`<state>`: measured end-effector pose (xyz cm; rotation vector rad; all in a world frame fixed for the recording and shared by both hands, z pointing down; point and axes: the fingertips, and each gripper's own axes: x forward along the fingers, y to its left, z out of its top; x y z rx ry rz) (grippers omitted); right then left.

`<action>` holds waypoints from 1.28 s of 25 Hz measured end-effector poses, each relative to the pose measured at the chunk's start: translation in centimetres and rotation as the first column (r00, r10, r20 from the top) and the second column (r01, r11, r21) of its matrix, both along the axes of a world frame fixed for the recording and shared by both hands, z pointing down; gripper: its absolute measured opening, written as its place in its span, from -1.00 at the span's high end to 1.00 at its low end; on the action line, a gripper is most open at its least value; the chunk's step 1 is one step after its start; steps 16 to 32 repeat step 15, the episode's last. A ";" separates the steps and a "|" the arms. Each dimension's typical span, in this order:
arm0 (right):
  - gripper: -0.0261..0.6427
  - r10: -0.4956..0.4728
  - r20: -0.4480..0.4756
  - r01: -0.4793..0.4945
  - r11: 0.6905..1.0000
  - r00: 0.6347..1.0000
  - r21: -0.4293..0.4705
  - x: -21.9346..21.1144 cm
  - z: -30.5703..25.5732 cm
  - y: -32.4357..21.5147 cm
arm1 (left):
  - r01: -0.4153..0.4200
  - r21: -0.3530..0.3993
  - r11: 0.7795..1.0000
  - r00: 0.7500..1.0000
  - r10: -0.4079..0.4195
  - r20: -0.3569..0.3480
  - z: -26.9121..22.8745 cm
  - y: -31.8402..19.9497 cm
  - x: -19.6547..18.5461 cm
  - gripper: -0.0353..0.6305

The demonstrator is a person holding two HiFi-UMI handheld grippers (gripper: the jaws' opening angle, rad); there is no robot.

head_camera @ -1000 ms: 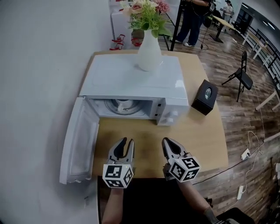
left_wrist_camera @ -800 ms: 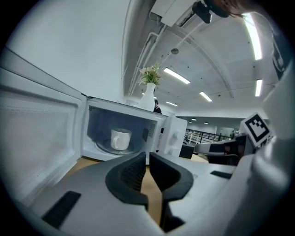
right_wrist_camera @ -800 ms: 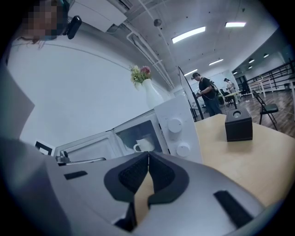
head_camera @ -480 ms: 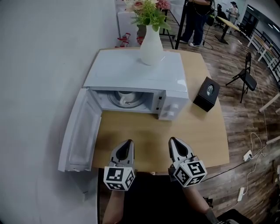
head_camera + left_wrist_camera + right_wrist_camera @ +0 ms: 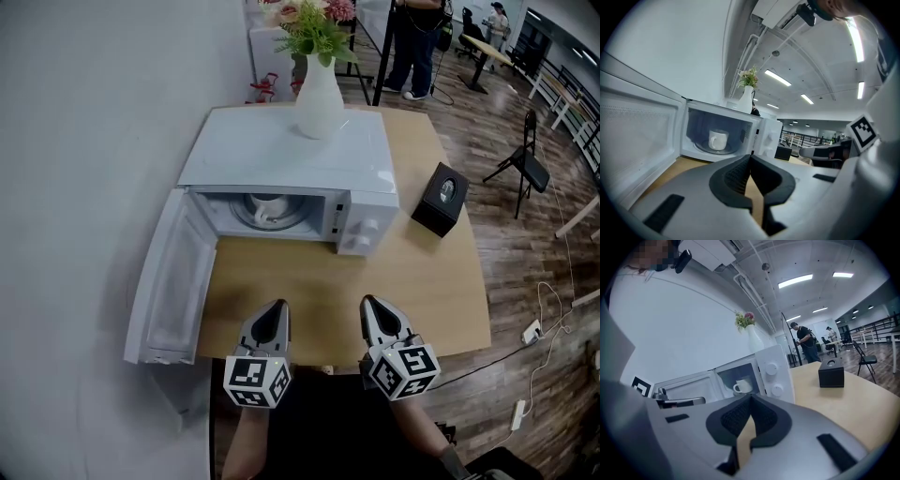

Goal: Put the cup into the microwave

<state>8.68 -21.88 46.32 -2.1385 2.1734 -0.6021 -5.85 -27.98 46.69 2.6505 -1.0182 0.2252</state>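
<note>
A white cup stands upright on the turntable inside the white microwave, whose door hangs wide open to the left. In the left gripper view the cup sits deep in the cavity with its handle turned left; in the right gripper view the cup shows through the opening. My left gripper and right gripper hover side by side over the wooden table near its front edge, well short of the microwave. Both are shut and hold nothing.
A white vase of flowers stands on top of the microwave. A black box sits on the table to its right. A white wall runs along the left. People stand far back, and a folding chair is on the floor to the right.
The left gripper's jaws, slightly apart a second ago, have come together. Both grippers have drawn back a little from the microwave toward the table's front edge.
</note>
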 end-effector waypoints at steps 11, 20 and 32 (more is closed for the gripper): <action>0.94 -0.024 0.010 0.024 1.000 1.000 -0.010 -0.5 0.5 0.1 | 0.002 -0.023 1.000 1.000 -0.002 0.010 0.7 0.3 0.0 0.88; 0.94 -0.025 0.011 0.025 1.000 1.000 -0.013 -0.5 0.7 -0.1 | -0.005 -0.027 1.000 1.000 0.005 0.012 1.0 0.2 0.4 0.88; 0.94 -0.025 0.011 0.025 1.000 1.000 -0.013 -0.5 0.7 -0.1 | -0.005 -0.027 1.000 1.000 0.005 0.012 1.0 0.2 0.4 0.88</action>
